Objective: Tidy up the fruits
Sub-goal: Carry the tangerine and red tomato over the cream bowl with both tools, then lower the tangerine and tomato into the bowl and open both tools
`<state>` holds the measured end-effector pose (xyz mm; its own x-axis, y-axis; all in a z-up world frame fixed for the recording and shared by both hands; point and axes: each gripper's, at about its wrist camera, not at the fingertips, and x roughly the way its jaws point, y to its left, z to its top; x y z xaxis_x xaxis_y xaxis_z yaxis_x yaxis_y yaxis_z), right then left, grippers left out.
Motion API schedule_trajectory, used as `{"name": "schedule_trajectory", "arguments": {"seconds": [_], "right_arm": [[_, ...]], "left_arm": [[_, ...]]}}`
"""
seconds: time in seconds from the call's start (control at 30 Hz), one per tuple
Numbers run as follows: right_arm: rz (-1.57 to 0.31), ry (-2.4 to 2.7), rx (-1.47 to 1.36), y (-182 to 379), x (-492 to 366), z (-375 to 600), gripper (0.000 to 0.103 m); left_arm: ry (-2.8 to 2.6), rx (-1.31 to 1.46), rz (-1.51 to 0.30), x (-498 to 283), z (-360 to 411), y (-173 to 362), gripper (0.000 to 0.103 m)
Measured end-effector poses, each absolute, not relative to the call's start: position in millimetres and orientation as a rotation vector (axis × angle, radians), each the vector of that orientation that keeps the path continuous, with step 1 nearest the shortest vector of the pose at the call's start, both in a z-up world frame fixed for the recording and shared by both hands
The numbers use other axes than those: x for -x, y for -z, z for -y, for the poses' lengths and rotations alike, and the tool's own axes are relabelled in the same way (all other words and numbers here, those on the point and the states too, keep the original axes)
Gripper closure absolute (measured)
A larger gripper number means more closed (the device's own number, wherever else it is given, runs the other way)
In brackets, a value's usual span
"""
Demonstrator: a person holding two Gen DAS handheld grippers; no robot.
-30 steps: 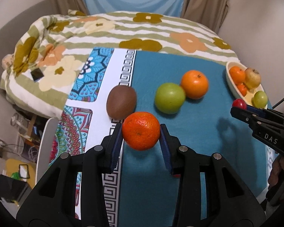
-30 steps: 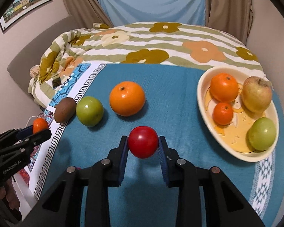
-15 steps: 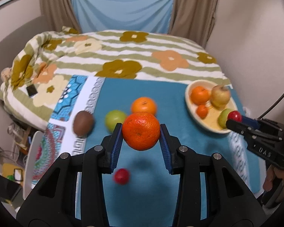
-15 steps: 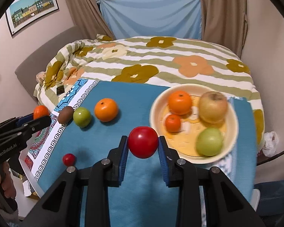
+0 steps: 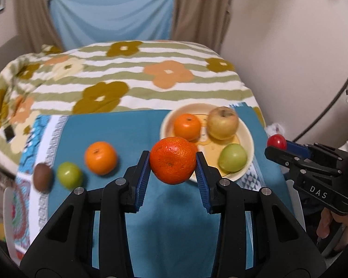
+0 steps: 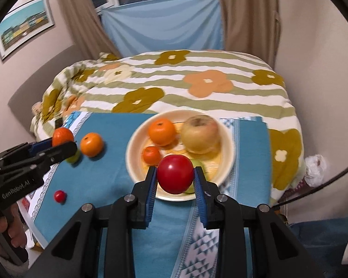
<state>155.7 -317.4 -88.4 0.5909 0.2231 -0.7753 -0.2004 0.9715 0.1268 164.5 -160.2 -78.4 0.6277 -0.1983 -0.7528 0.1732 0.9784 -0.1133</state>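
We have the left gripper (image 5: pixel 172 162) clamped on a mandarin (image 5: pixel 173 160), blue pads pressing both sides, fruit held up off the cloth. In the left wrist view it sits in front of the near-left rim of the cream bowl (image 5: pixel 248 136). Our right gripper (image 6: pixel 175 178) is clamped on a red tomato (image 6: pixel 175 174), also lifted, and in the right wrist view it overlaps the near part of the bowl. Whether either fruit is actually over the bowl, we cannot tell.

In the bowl: an orange (image 6: pixel 162 131) far left, a yellowish apple (image 6: pixel 201 134) far right, a small mandarin (image 6: pixel 151 154) near left, a green apple (image 5: pixel 232 157) near right, mostly hidden behind the tomato in the right wrist view.

Out on the teal cloth (image 5: pixel 118 127), left of the bowl, we see a row: a second orange (image 5: pixel 100 158), then a green fruit (image 5: pixel 69 178) just beside it, then a kiwi (image 5: pixel 42 179) at the left end on the patterned border. All three blurred. A small red fruit (image 6: pixel 59 196) lies alone near the cloth's near-left edge, well apart from the row.

Cloth lies on a bed with a floral striped blanket (image 6: pixel 197 81). Far end has a blue drape (image 6: pixel 164 25) between tan curtains (image 6: pixel 248 14).
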Motion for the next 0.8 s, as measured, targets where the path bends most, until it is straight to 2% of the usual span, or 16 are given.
{"name": "schedule_trajectory", "arguments": {"seconds": [0.4,0.8], "right_arm": [[-0.938,-0.117,-0.119,105,-183,352,0.074],[-0.961,-0.062,-0.181,122,-203,365,0.074]], "left_arm": [[0.38,-0.114,-0.952,-229,222,121,0.061],[0.482,-0.224,-0.999,-257,256,149,0.06]]}}
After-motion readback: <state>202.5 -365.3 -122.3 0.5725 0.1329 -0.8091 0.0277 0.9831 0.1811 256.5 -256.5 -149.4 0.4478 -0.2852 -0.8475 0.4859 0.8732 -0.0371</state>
